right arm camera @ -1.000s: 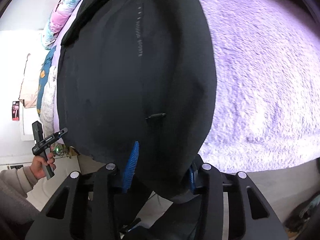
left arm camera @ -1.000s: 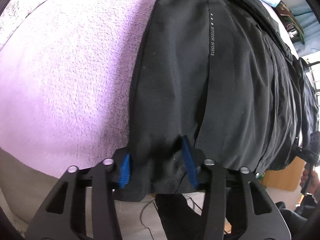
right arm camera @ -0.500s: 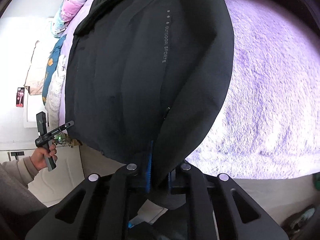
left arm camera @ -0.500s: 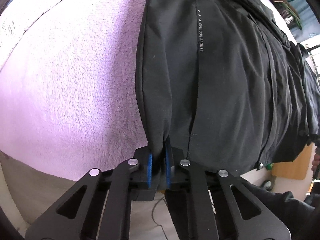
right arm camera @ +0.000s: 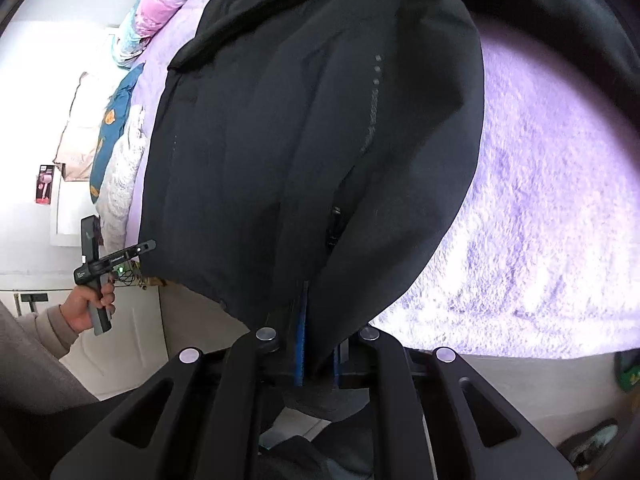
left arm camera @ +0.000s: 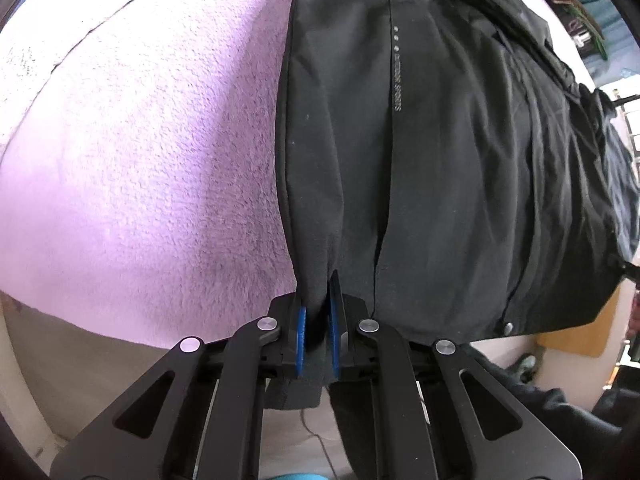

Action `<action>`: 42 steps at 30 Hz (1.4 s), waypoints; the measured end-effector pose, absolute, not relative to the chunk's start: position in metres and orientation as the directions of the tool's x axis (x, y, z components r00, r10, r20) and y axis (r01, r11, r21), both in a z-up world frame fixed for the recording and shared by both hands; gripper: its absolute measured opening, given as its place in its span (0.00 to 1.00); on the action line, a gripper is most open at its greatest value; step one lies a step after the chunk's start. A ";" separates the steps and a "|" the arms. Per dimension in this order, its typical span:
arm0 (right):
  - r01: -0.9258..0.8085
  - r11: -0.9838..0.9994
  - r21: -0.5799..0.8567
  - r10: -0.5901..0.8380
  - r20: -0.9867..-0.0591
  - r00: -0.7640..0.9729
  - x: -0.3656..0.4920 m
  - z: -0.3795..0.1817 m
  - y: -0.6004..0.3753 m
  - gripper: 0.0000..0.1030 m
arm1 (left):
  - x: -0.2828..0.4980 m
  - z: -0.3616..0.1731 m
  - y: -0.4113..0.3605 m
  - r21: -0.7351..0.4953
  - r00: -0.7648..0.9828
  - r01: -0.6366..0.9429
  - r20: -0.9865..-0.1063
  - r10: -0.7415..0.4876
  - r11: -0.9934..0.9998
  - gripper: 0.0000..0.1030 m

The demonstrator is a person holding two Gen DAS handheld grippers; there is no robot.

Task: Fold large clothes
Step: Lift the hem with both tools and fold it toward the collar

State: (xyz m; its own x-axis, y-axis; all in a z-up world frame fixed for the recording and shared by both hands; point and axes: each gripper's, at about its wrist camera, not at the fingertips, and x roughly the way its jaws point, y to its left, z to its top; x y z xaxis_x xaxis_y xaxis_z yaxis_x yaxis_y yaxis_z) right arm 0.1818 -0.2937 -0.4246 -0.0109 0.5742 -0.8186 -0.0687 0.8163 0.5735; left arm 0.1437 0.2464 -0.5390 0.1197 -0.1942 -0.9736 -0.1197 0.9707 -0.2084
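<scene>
On the purple blanket [left arm camera: 152, 168], black jacket [left arm camera: 460, 168] — hem pinched between both grippers' fingers [left arm camera: 301, 330] [right arm camera: 300, 344].

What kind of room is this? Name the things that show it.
Most likely a bedroom. The black jacket lies on a bed under a fluffy purple blanket, with pillows and a bundled pink and blue quilt piled at the far end against a white wall.
</scene>
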 end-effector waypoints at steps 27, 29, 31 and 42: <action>-0.108 0.824 0.556 0.559 -0.829 -0.003 0.203 -0.372 -0.317 0.06 | 0.141 -0.498 0.300 -0.343 0.136 -0.198 -0.937 -0.321 0.918 0.05; -0.114 0.819 0.562 0.563 -0.826 -0.025 0.204 -0.380 -0.316 0.06 | 0.137 -0.510 0.300 -0.335 0.140 -0.206 -0.940 -0.311 0.920 0.06; -0.110 0.814 0.571 0.570 -0.821 -0.044 0.204 -0.389 -0.313 0.06 | 0.134 -0.518 0.301 -0.352 0.166 -0.228 -0.933 -0.320 0.908 0.34; -0.116 0.784 0.610 0.604 -0.793 -0.081 0.211 -0.393 -0.310 0.06 | 0.119 -0.561 0.304 -0.440 0.127 -0.234 -0.898 -0.422 0.867 0.93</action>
